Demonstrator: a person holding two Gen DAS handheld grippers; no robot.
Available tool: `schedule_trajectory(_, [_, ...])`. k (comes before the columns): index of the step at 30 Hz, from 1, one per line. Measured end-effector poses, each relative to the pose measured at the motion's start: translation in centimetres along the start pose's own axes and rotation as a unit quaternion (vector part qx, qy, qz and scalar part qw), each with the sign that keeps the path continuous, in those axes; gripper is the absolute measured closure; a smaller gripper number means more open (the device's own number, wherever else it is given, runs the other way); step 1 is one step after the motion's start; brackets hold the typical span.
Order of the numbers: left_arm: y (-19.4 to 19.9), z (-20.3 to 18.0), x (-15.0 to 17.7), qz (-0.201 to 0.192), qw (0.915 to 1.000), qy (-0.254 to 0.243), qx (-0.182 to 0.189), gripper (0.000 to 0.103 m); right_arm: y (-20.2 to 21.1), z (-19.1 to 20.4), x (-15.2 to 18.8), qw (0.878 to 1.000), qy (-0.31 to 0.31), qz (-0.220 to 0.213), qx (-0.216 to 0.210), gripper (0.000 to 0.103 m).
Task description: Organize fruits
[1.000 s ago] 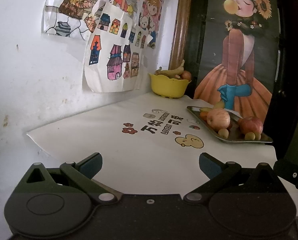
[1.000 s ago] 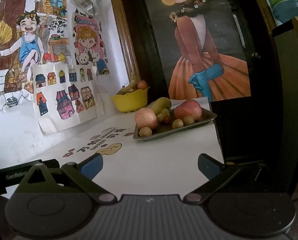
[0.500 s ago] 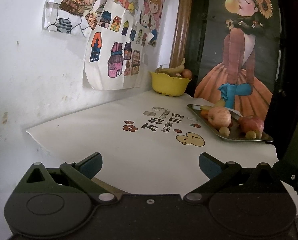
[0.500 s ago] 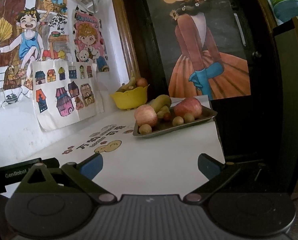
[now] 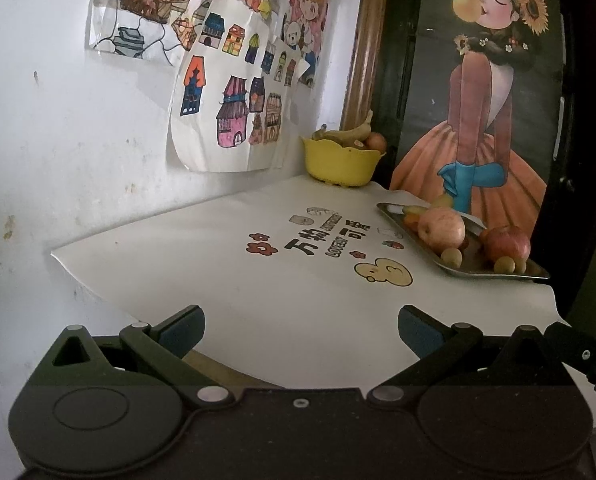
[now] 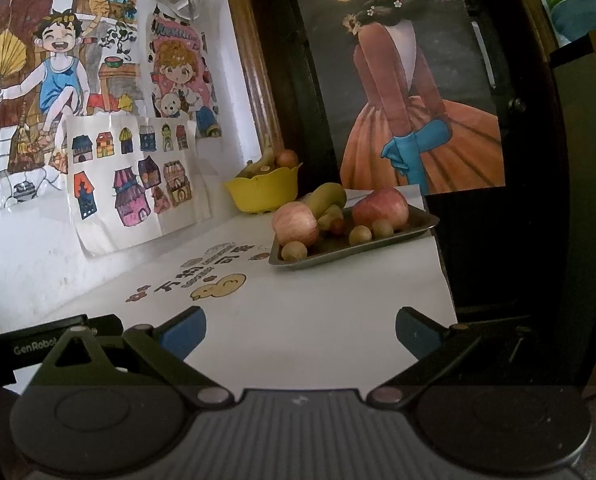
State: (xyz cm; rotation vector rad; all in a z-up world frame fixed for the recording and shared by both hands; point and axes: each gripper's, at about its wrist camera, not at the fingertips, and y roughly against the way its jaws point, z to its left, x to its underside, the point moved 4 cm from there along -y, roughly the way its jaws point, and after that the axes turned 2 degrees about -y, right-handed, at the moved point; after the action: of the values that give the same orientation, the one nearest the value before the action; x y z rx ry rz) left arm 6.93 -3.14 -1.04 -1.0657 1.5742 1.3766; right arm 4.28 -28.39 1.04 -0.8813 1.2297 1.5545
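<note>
Behind metal tray (image 6: 414, 222) w/ apples: yellow bowl (image 6: 263, 196), wall drawings (image 6: 135, 178).

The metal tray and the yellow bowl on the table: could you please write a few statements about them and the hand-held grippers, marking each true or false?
1. Two apples lie in the metal tray. True: one apple at its left, another at its right.
2. The yellow bowl is empty. False: it holds a banana and a round fruit.
3. The right hand-held gripper grips an apple. False: it is open and holds nothing.
4. The left hand-held gripper is open, short of the tray. True.
5. The bowl stands in the tray. False: it stands on the table behind it.
</note>
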Motion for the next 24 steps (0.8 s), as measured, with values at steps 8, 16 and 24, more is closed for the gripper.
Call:
schedule_trajectory(8, [-0.13, -0.11, 0.11, 0.001, 1.0000, -0.001, 0.001, 0.001, -0.01, -0.02, -0.01, 1.000, 0.000, 0.000, 0.000, 0.000])
schedule_trajectory(16, [-0.09, -0.13, 0.09, 0.001, 1.0000, -0.001, 0.001, 0.001, -0.06, 0.02, 0.06, 1.000, -0.001, 0.001, 0.000, 0.000])
schedule_trajectory(24, [-0.16, -0.56, 0.34, 0.002, 0.9999, -0.008, 0.009, 0.001, -0.09, 0.01, 0.08, 1.000, -0.001, 0.002, 0.000, 0.000])
